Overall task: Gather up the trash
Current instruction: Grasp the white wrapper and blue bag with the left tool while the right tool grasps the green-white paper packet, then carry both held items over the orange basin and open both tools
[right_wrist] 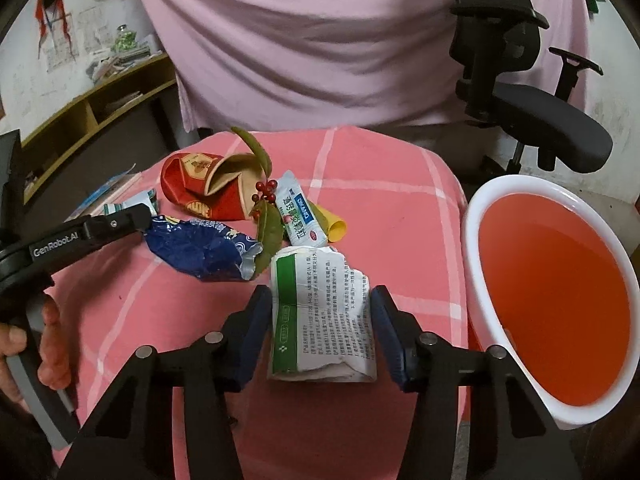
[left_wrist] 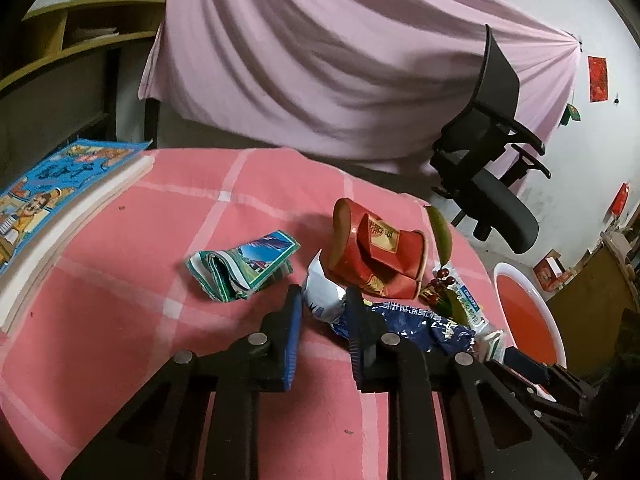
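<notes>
**Trash collection: early stage, bin empty**

Progress: the bin showed nothing inside; all litter lay on the pink checked cloth. Items left: crushed red cup, blue wrapper, medicine sachet, leafy berry sprig, folded green packet, white wrapper, printed paper box.

Right gripper: level over the cloth, jaws spread either side of the paper box, seemingly not yet pressing.

Left gripper: tilted down, jaws apart around the white wrapper; contact unclear.

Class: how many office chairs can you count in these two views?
1: the black office chair stands beyond the table's far right corner, before the pink drape. Others may be hidden.
</notes>
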The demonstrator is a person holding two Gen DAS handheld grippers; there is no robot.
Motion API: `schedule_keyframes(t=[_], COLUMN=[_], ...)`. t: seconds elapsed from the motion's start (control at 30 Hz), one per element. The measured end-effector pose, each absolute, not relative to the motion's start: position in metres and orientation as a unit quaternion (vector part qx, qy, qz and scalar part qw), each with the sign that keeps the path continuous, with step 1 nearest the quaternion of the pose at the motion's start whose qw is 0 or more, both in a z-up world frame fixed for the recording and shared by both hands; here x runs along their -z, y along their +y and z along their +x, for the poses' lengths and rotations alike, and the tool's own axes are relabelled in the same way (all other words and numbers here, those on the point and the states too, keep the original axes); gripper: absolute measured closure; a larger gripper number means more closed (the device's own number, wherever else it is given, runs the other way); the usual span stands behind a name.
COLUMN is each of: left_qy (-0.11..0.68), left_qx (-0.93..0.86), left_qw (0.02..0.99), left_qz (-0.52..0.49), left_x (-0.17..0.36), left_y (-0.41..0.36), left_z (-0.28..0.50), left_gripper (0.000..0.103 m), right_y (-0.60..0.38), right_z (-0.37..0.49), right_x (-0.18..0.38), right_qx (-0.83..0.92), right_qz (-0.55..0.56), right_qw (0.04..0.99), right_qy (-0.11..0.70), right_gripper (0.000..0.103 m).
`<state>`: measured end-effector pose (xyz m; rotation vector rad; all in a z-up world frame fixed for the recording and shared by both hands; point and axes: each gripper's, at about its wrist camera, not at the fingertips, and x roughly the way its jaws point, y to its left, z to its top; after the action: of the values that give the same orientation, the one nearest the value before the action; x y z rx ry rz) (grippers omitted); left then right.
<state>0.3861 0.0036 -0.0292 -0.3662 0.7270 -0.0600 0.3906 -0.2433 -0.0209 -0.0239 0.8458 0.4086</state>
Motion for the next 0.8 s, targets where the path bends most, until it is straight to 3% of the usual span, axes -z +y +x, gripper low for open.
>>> schedule_keyframes(t=[0.27,0.43,0.8], left_qy=[0.275,0.189,0.105], left_qx=[0.029,0.024,0.025], left_qw=[0.954,0.977,0.991], left_qz=[-0.118,-0.094,-0.075], left_x=[0.007,-0.009,-0.017], left_y=[-0.017,-0.031,-0.057], left_z=[0.353,0.323,0.292], left_gripper=[0.086,0.086,0.086], right_y=[-0.256,-0.271,-0.292], right_z=[0.381,0.369,0.331], right_x=[0.010,-0.004,-0.028], right_qx=[-0.200,-0.181,-0.171], right_qz=[0.017,0.047,0.078], right_qw=[0.908,0.931,0.967], right_qy=[0.367,0.314,0.174], right_gripper=[0.054,0.054,0.054])
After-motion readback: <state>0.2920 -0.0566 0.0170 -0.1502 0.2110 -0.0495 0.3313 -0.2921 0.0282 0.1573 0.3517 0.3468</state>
